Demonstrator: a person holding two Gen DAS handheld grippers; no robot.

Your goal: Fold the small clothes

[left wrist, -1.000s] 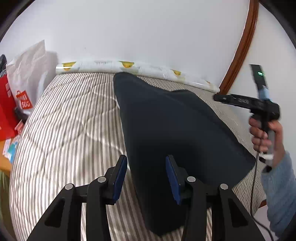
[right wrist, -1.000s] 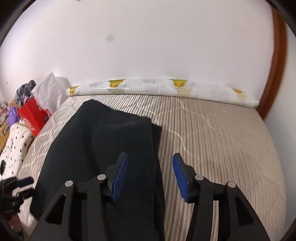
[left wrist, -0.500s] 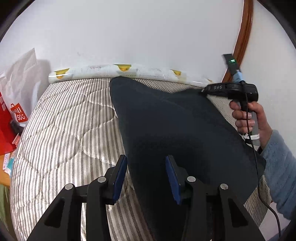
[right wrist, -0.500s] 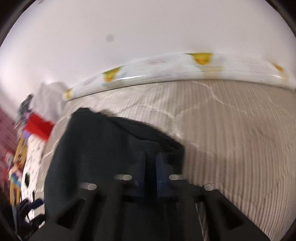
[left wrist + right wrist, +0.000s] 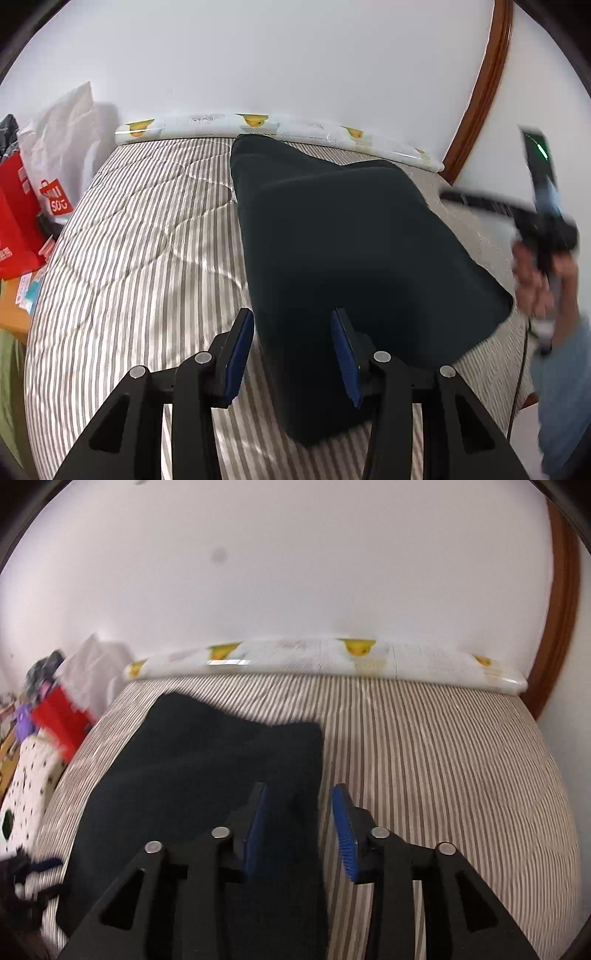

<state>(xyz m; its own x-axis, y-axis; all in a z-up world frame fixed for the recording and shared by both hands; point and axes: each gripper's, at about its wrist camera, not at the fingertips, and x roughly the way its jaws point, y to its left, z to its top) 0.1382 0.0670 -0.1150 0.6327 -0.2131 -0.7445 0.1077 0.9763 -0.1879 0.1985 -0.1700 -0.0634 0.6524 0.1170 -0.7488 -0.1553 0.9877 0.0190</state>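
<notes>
1. Dark garment (image 5: 354,251) lay flat on the striped mattress (image 5: 140,258), folded over with a smooth top layer, far end near the wall, near end at the bed's front edge.
2. Left gripper (image 5: 291,354) had its blue-padded fingers spread wide, nothing between the pads; it hung above the garment's near left corner, left pad over bare mattress, right pad over dark cloth.
3. Right gripper (image 5: 301,830) also had its fingers spread apart, empty; the garment's right edge ran between them, left pad over cloth, right pad over stripes. Contact with the cloth could not be told.
4. In the left wrist view the right gripper showed blurred at the far right, held in the person's right hand (image 5: 535,273) with a blue sleeve, off the garment's right side and above the mattress.
5. In the right wrist view the garment (image 5: 207,775) covered the left half of the mattress (image 5: 443,768); right half was bare stripes.
6. Duck-print bolster (image 5: 280,127) ran along the wall at the bed's far end.
7. Red bag (image 5: 14,221) and white bag (image 5: 62,147) sat left of the bed; a spotted white fabric (image 5: 26,786) lay at the left edge of the right wrist view.
8. Brown wooden trim (image 5: 480,92) curved up the wall on the right.
</notes>
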